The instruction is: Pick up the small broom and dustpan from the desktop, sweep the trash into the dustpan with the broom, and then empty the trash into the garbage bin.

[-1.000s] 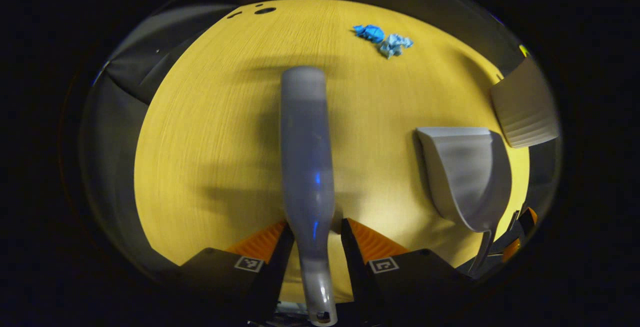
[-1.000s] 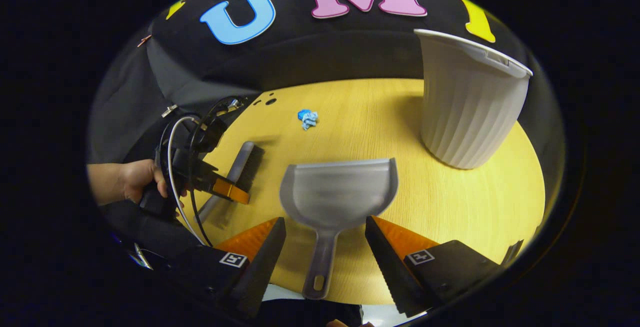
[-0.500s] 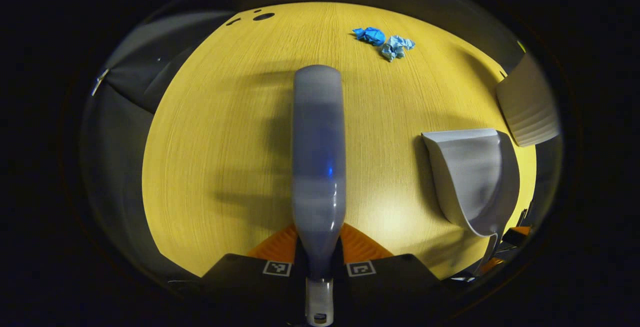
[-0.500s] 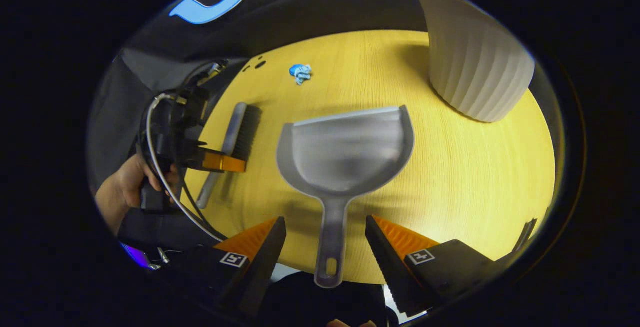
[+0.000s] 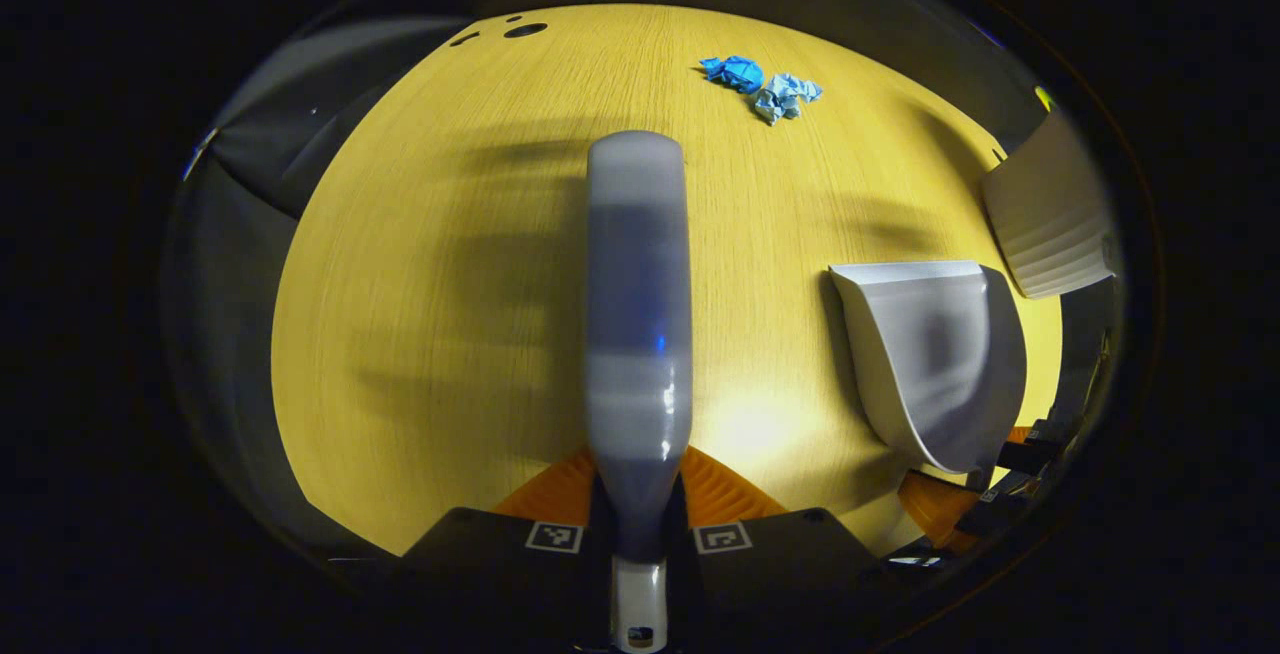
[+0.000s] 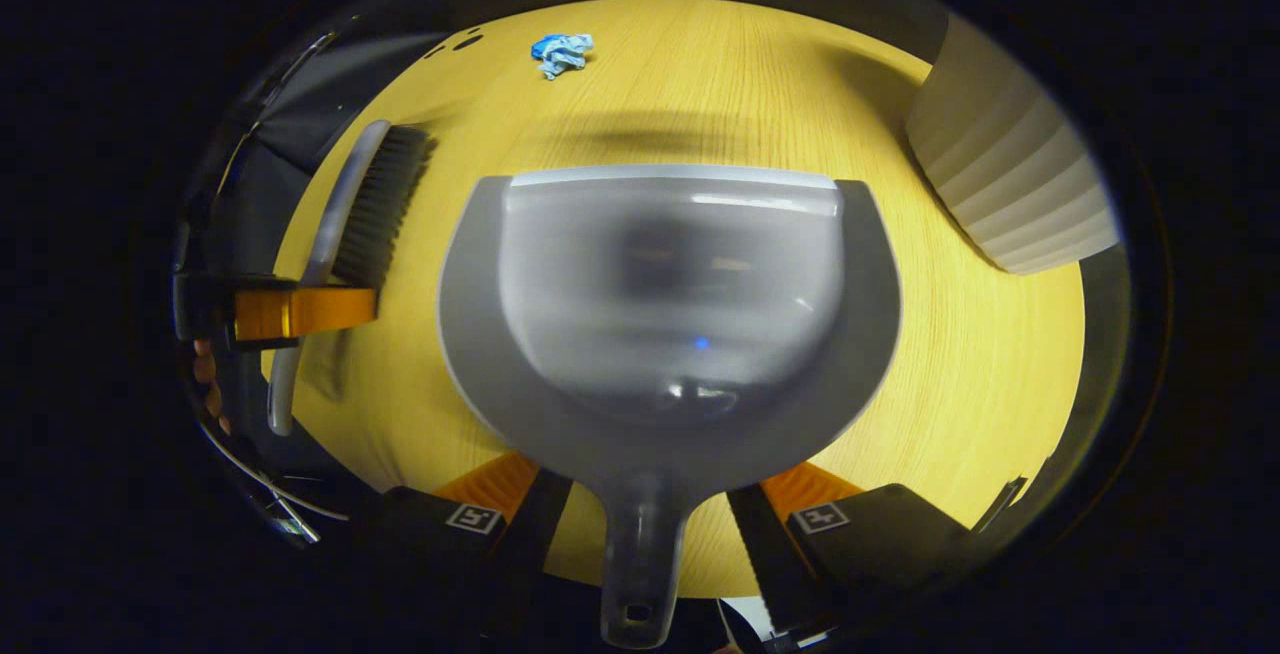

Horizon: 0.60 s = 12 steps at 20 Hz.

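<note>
Resting flat on the yellow desktop (image 6: 960, 354) beside the ribbed garbage bin (image 6: 1010, 184): the grey dustpan (image 6: 670, 284), apparently light, stiff, smooth plastic, best taken at its narrow handle, which is lying between the right gripper (image 6: 645, 519), its fingers apart and not yet pressing. Clamping on the broom (image 5: 638, 314) at the neck of its handle: the left gripper (image 5: 638, 524), closed; judged light and rigid, bristles soft. Lying far across the desk: crumpled blue trash (image 5: 760, 89), featherweight.

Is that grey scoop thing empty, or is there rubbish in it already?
Empty: the dustpan shows a bare grey bowl, and the blue trash lies on the desktop.
</note>
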### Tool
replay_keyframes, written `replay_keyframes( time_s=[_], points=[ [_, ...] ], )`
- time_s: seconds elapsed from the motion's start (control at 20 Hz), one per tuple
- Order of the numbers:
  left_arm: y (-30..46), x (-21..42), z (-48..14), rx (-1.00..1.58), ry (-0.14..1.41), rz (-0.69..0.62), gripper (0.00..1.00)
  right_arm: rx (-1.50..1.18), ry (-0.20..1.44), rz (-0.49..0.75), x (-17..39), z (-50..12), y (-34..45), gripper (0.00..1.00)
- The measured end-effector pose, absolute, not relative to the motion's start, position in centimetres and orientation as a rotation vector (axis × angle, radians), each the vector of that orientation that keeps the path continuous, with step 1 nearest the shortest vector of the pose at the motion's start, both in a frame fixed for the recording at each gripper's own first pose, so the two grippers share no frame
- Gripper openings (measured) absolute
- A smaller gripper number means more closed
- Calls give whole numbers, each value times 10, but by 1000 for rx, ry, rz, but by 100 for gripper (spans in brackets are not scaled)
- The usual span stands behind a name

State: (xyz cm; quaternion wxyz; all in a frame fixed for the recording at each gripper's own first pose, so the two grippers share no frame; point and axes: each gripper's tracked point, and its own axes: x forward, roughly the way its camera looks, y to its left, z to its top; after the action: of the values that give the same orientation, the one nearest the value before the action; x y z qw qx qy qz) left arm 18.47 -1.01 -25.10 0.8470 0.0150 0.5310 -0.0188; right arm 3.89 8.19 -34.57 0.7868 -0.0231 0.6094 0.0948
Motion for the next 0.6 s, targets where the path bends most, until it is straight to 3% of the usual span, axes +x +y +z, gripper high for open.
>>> replay_keyframes(
  time_s=[0.05, 0.1, 0.2, 0.35, 0.6],
  points=[
    [-4, 187, -250, 52, 1120, -33, 26, -61, 1313, 183, 42, -345, 77, 84],
    [4, 191, -246, 73, 1117, -30, 26, -73, 1312, 177, 43, -343, 75, 65],
    [13, 204, -241, 102, 1113, -34, 26, -90, 1325, 206, 38, -345, 72, 40],
    [33, 236, -231, 204, 1100, -57, 28, -153, 1345, 286, 38, -346, 58, 34],
    [44, 302, -215, 307, 1058, -110, 25, -275, 1331, 369, 35, -333, 13, 34]
  ],
)
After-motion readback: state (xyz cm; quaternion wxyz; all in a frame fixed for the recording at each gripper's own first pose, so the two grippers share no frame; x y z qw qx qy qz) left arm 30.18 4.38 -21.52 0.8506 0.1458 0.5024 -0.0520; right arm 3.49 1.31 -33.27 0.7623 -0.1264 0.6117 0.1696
